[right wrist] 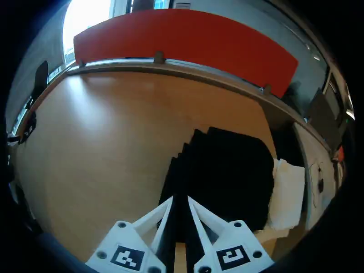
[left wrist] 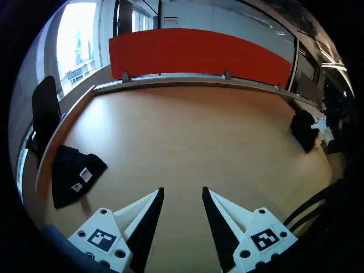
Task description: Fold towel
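Grippers above the desk.
Left gripper gaped wide, empty; right gripper nearly closed at the black towel stack, hold unclear.

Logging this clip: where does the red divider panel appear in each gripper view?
Left gripper view: red divider panel spans the top centre, beyond the table.
Right gripper view: red divider panel arcs across the top, sloping down rightward.
Shared landmark: the grey rail beneath it.

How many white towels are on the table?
1. The white towel lies to the right of the black towel stack, touching it. More could be hidden under that stack.
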